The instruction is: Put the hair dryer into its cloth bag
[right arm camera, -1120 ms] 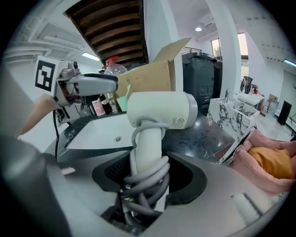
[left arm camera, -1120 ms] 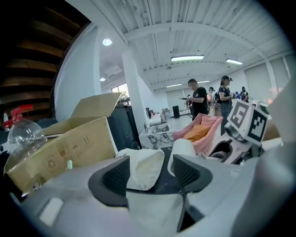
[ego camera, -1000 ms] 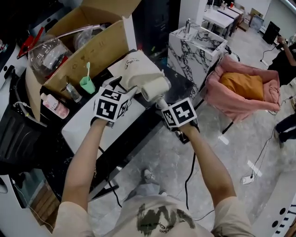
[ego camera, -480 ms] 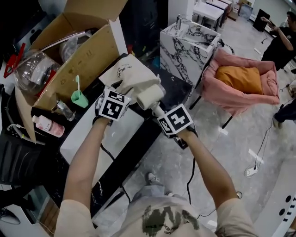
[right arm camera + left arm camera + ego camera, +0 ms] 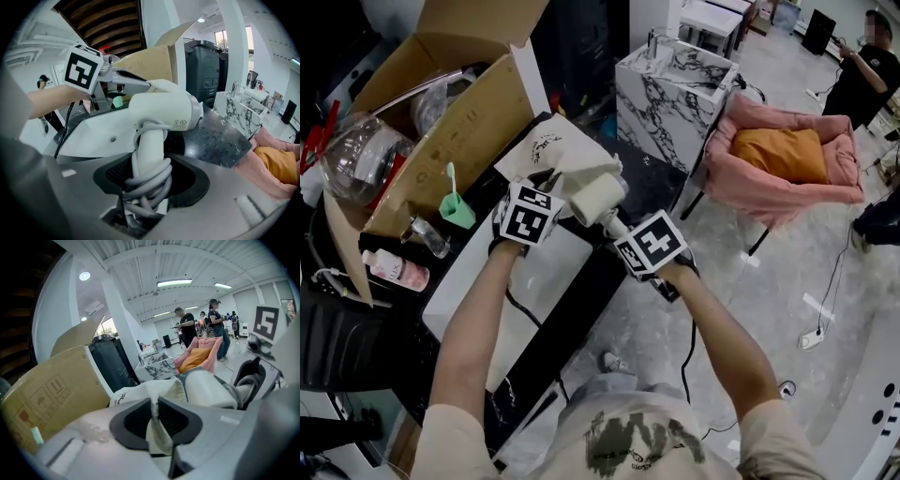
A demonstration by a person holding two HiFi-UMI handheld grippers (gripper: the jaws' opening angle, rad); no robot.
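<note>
Watching from the side, what worries me is the left tool. Its jaws have just been closing and now pinch only a thin fold of the cloth bag near its mouth. With so little cloth in the bite, a push from the dryer could tug it free and let the mouth fall flat.

The right tool is clamped around the handle of the hair dryer, with the wound cord caught in the grip too. The white barrel sits at the bag's opening with cloth draped over its top. How far the nose is inside I cannot tell. Those cord loops could snag the hem, and the bag, lying loose on the surface, may simply slide away instead of taking the dryer.

Apart from the dryer at its mouth, the bag looks limp and empty. The open cardboard box behind it holds clear plastic wrapping. What else is in it I cannot make out.
</note>
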